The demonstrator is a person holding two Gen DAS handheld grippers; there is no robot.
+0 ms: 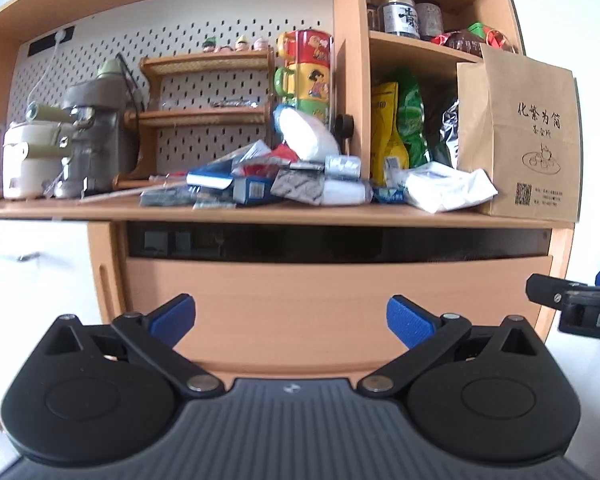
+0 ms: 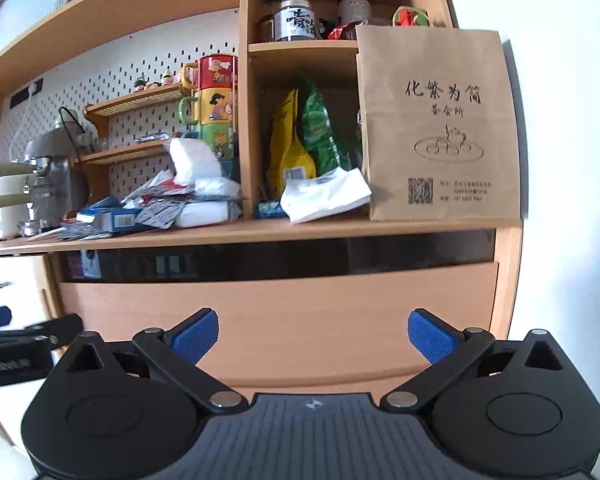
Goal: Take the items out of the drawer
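A wooden drawer sits under the counter, its front standing a little forward of a dark gap along its top. What lies inside is hidden. My left gripper hangs open in front of the drawer front, with nothing between its blue pads. My right gripper is also open and empty, facing the same drawer front from further right. The right gripper's black finger shows at the right edge of the left wrist view. A heap of packets and boxes lies on the counter above.
A brown paper bag stands at the counter's right end beside a white packet. Stacked cartoon mugs, a small wooden rack and a coffee machine stand along the pegboard. A white cabinet door is left of the drawer.
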